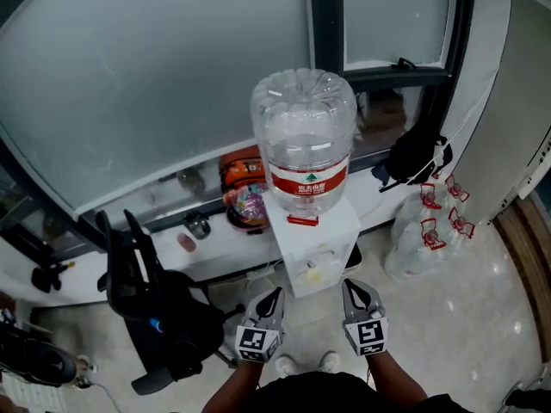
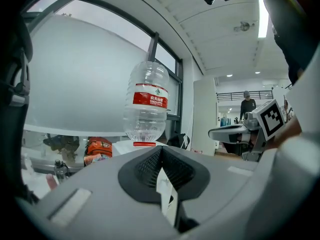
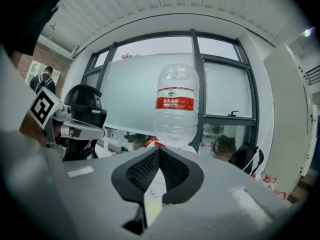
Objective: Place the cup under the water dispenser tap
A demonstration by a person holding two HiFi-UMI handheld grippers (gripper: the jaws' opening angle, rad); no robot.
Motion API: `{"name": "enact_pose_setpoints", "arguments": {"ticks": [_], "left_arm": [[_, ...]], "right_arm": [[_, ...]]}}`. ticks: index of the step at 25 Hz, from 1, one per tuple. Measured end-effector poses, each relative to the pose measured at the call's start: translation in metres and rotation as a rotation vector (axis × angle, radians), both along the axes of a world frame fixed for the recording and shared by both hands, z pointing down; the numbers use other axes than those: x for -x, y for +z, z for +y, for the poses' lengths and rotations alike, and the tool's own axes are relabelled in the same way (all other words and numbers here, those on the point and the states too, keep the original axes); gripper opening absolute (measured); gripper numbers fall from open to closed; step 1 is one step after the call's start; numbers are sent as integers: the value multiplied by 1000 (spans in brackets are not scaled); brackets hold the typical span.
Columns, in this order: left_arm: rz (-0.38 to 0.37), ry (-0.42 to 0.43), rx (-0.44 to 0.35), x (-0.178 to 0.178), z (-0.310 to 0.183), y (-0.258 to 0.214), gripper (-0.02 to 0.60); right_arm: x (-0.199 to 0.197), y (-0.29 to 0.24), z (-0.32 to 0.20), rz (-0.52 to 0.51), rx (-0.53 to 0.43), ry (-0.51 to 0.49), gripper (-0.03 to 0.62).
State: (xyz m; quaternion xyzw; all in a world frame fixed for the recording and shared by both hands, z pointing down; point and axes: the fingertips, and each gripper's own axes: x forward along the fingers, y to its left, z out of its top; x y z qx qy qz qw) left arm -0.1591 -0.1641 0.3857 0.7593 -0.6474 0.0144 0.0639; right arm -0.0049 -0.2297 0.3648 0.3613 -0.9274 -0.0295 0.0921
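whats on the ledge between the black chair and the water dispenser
In the head view, an orange bag and a colourful packet beside the dispenser, then a small metal item nearer the chair.

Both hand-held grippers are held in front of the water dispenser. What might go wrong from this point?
1. The left hand-held gripper and right hand-held gripper are both shut and empty, and no cup is clearly visible, so the placement may stall.
2. Both sit close to the white dispenser, which carries a large bottle on top; a bump might shake it.
3. The black chair crowds the left side and may hinder that arm.
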Motion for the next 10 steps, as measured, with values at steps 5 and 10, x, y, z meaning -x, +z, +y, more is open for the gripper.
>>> {"name": "enact_pose_setpoints", "arguments": {"ticks": [5,10], "left_arm": [[-16,-2,-2,4,-1,-6,15],[-14,8,-7,4,-8,-7,15]], "right_arm": [[1,-5,-4,-2,-9,5,2],[-4,-7,-15,-6,-15,28,0]]}}
